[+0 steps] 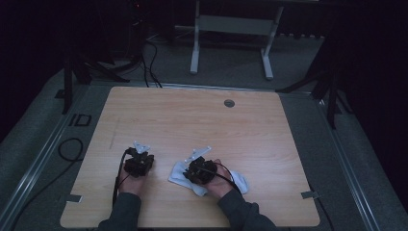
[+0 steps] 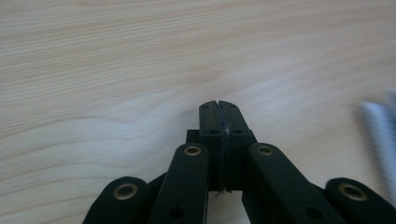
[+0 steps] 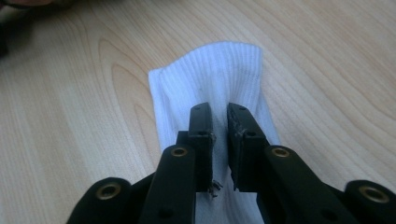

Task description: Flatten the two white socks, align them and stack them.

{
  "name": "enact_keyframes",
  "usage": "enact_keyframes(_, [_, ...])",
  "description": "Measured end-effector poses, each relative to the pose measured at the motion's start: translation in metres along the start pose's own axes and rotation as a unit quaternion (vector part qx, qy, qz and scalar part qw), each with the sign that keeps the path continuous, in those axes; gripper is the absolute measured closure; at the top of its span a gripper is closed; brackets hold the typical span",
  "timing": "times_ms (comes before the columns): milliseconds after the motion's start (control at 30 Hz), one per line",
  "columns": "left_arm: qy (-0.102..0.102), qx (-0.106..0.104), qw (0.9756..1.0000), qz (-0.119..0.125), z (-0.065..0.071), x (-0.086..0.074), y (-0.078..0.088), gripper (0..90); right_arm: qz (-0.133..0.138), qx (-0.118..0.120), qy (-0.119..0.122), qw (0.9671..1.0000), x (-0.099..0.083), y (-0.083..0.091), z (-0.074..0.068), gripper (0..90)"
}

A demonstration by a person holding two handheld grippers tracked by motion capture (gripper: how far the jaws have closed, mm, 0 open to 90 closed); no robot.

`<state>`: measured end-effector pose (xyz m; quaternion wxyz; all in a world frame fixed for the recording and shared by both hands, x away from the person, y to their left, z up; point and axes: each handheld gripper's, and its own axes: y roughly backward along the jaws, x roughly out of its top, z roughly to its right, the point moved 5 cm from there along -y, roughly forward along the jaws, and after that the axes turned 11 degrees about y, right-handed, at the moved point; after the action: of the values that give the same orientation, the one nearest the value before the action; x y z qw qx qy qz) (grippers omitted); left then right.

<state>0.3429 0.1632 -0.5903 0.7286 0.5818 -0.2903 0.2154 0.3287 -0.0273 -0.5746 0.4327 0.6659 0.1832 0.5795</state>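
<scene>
Sock: a white ribbed one, lying flat on the bench near the person's edge, right of centre. In the high view it shows as a pale patch spreading out on both sides from under the right hand. The right gripper view shows its rounded end pointing away from the camera, smooth and unfolded, with a slight crease down the middle.

The right hand-held gripper hangs directly above the sock with its jaws parted by a narrow slot. White fabric shows through that slot, but the pads do not seem to pinch it; the angle is steep, so whether the tips rest on the cloth or float just over it is hard to say. I read it as released, not grasping.

The left hand-held gripper is clenched on nothing, its two pads pressed flat together over bare wood. The blurred white edge of the sock lies off to its right, apart from it. In the high view that gripper sits just left of the sock.

As for progress, little seems settled. The sock is laid out flat and within reach of both tools, yet no fold, roll or lift is visible, and neither tool has a hold on it. What looks left is nearly everything: taking a grip with the right tool, bringing the left one over to the cloth and opening it, and then the handling itself.
</scene>
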Motion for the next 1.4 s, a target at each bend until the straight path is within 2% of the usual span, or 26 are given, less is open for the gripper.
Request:
enact_keyframes(133, [-0.025, -0.033, 0.9991, 0.007, 0.019, -0.002, 0.007, 89.2, -0.004, -0.002, 0.006, 1.0, -0.001, -0.002, -0.002, 72.5])
enact_keyframes(267, [-0.048, -0.064, 0.9967, 0.012, 0.037, -0.003, 0.012, 89.2, -0.002, -0.003, 0.016, 0.9999, 0.0, -0.002, -0.005, 68.9])
enact_keyframes(367, [-0.056, -0.085, 0.9948, 0.011, 0.047, -0.004, 0.013, 89.3, -0.004, -0.004, 0.017, 0.9998, 0.0, -0.002, -0.006, 68.8])
enact_keyframes(500, [-0.069, -0.099, 0.9926, 0.008, 0.058, -0.005, 0.012, 89.3, -0.009, -0.002, 0.018, 0.9998, -0.002, -0.005, -0.007, 67.4])
enact_keyframes(633, [-0.076, -0.105, 0.9916, 0.003, 0.063, -0.006, 0.01, 89.3, -0.013, -0.002, 0.025, 0.9996, -0.003, -0.008, -0.008, 65.1])
enact_keyframes(1000, [-0.081, -0.112, 0.9903, 0.002, 0.071, -0.008, 0.007, 89.3, -0.01, 0.005, 0.023, 0.9997, -0.004, -0.009, -0.009, 59.5])
enact_keyframes(1033, [-0.083, -0.11, 0.9904, -0.011, 0.071, -0.01, 0.004, 89.3, -0.009, 0.005, 0.023, 0.9997, -0.004, -0.009, -0.01, 59.1])
enact_keyframes(1100, [-0.082, -0.112, 0.9901, -0.02, 0.071, -0.012, 0.002, 89.4, -0.008, 0.007, 0.024, 0.9996, -0.004, -0.009, -0.009, 58.5])
enact_keyframes(1400, [-0.086, -0.103, 0.9904, -0.031, 0.07, -0.012, 0.003, 89.7, -0.012, -0.001, 0.042, 0.999, -0.007, -0.007, -0.005, 57.2])
